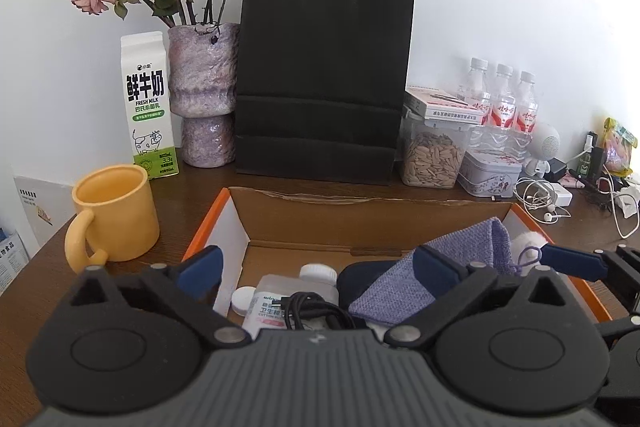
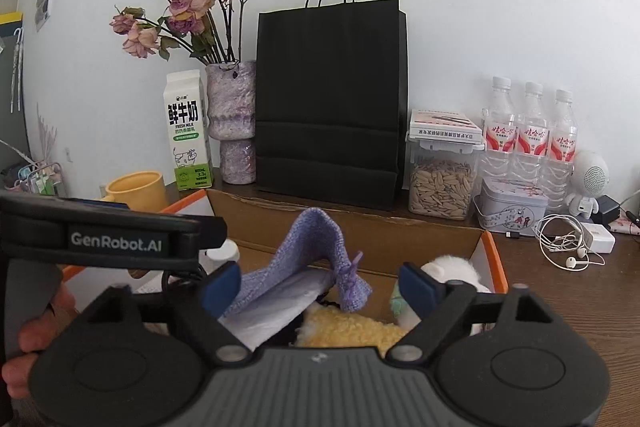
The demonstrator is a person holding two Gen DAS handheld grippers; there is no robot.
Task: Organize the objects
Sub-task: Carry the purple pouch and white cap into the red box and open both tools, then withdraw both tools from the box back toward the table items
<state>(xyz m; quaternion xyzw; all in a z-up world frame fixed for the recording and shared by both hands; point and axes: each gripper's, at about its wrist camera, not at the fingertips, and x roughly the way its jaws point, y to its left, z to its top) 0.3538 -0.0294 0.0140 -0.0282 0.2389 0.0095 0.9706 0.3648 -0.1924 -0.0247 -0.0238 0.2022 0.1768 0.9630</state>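
An open cardboard box [image 1: 360,217] with orange outer sides sits on the wooden table; it also shows in the right wrist view [image 2: 420,227]. Inside lie a purple knit pouch [image 1: 460,259] [image 2: 316,239], a cotton swab box [image 1: 272,303], white caps, a black cable [image 1: 312,307], a yellow fluffy item [image 2: 352,331] and a white plush [image 2: 452,267]. My left gripper [image 1: 316,267] is open above the box's left half. My right gripper [image 2: 320,283] is open above the pouch, its fingers either side of it.
A yellow mug [image 1: 116,211], a milk carton [image 1: 148,107], a vase of dried roses [image 1: 204,91] and a black paper bag [image 1: 324,75] stand behind the box. A seed jar [image 1: 436,155], a tin [image 1: 488,171], water bottles [image 1: 500,99] and earphones [image 1: 540,199] are at right.
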